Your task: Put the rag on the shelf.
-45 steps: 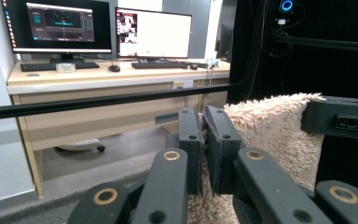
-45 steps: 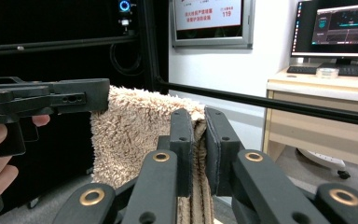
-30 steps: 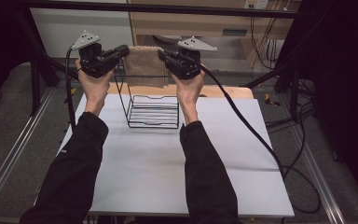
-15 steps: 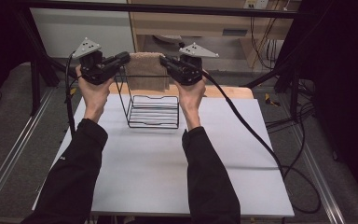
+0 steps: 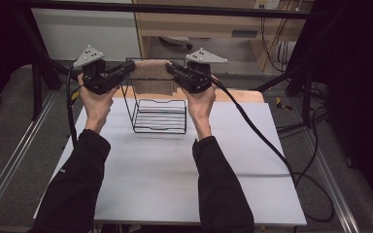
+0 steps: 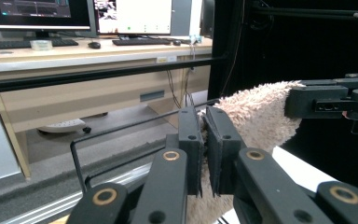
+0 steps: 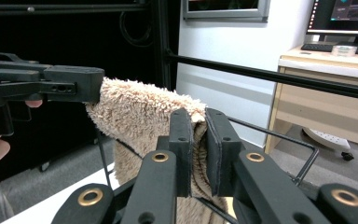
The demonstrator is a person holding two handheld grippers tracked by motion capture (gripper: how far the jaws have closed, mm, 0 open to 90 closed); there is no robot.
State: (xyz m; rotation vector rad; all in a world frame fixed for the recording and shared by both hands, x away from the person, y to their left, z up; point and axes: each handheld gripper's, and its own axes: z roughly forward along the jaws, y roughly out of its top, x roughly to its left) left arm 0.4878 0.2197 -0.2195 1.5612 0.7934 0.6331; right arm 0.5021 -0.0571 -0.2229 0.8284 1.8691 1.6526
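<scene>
towel point(image 5: 151, 76) between grippers, above rack point(image 5: 159, 115)

Left claw point(image 5: 128, 68) and right claw point(image 5: 172, 68) raised, facing inward, both clamped

Beige fleecy towel point(image 5: 151, 76): folded, draped over the top rail of the black wire rack point(image 5: 159, 115), hanging down its far side, both upper corners pinched. Rack stands upright, mid-width, near the far edge of the white bench point(image 5: 165, 174).
</scene>
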